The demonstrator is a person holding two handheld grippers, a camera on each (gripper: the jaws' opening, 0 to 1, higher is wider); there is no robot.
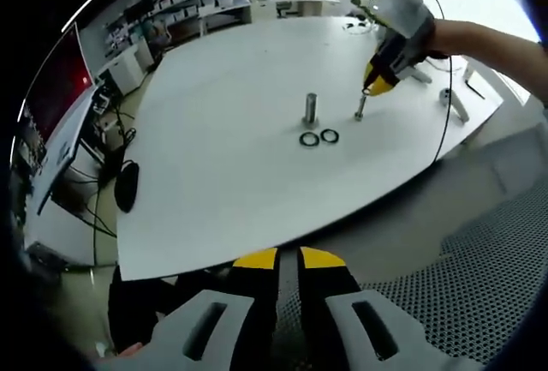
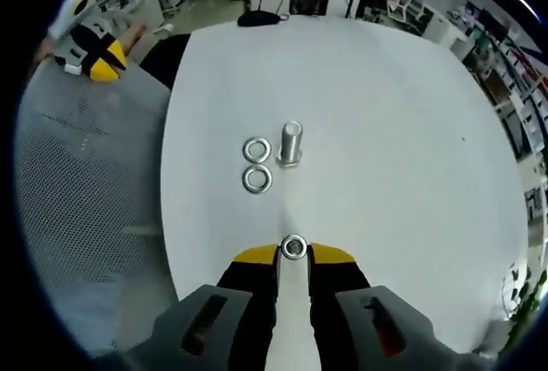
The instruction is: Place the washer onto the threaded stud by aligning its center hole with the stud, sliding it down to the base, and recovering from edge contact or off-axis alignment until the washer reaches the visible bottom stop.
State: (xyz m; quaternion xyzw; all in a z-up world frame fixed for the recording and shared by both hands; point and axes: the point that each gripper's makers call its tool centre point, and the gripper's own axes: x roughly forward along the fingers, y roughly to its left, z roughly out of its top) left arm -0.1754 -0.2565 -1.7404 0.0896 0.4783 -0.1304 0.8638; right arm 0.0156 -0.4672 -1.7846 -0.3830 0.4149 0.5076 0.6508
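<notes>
My right gripper (image 2: pixel 294 253) pinches a washer (image 2: pixel 294 248) flat between its yellow tips above the white table (image 2: pixel 411 131). Ahead, the upright threaded stud (image 2: pixel 291 143) stands with two spare washers (image 2: pixel 257 164) lying just beside it. My left gripper (image 2: pixel 92 50) hangs off the table's far corner.

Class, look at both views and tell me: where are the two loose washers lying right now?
The two loose washers lie flat on the white table, side by side just left of the upright stud in the right gripper view, ahead of the right gripper.
</notes>
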